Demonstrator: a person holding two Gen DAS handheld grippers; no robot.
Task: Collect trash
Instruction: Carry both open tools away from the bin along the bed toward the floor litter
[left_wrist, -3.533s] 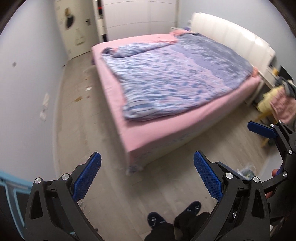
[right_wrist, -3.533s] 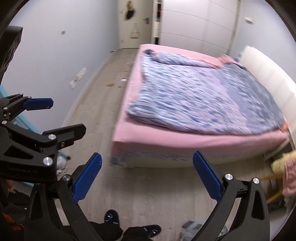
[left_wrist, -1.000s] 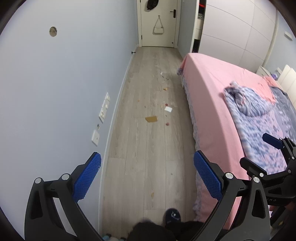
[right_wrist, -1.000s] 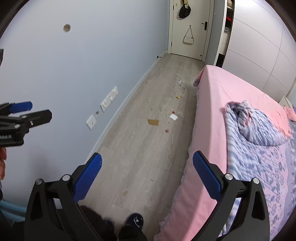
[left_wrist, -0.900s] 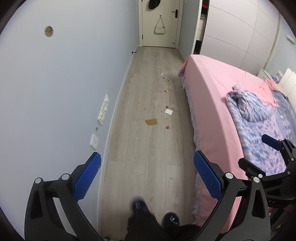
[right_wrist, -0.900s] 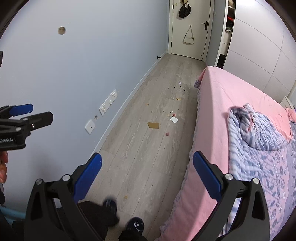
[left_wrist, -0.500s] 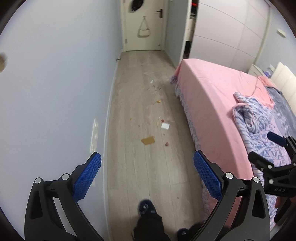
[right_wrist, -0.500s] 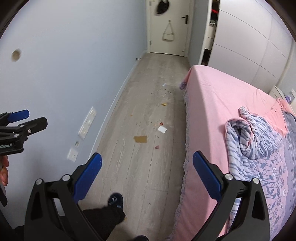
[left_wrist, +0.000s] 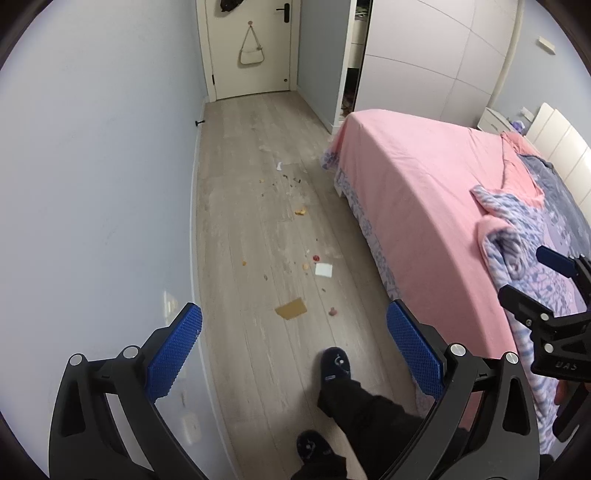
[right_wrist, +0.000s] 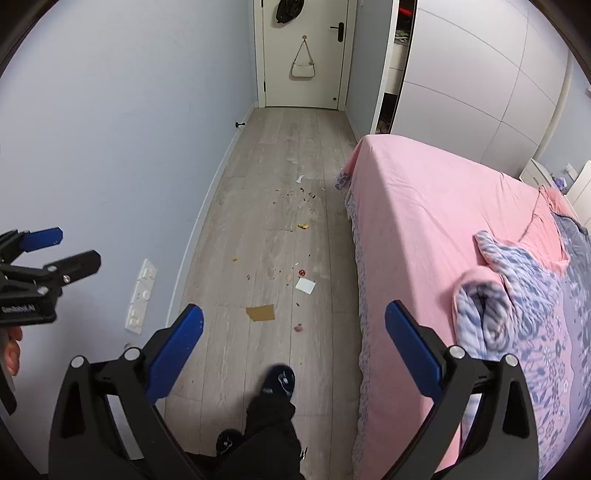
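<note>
**A:** Where does the trash lie?

**B:** It is strewn along the floor in the aisle between the wall and the bed. Nearest is a brown cardboard scrap, with a small pinkish bit just beside it toward the bed. Farther on sit a white paper square, a red bit, an orange crumb, and a scatter of dark specks near a white sliver.

**A:** And the tools?

**B:** The left tool has its blue pads spread wide and holds nothing. The right tool is likewise spread and empty. Both are carried high, well apart from the floor, while the person's slippered foot steps toward the litter.

**A:** So how should the approach go?

**B:** I judge it best to begin with the cardboard scrap, since it is closest and largest. It lies flat, so a tool should come down steeply and catch one edge instead of pressing on its face. The paper square likely needs the same care.

**A:** Any hazards?

**B:** The foot could tread on the crumbs or kick them under the bed. The tiny specks may be too fine for these pads; I cannot tell from here.
</note>
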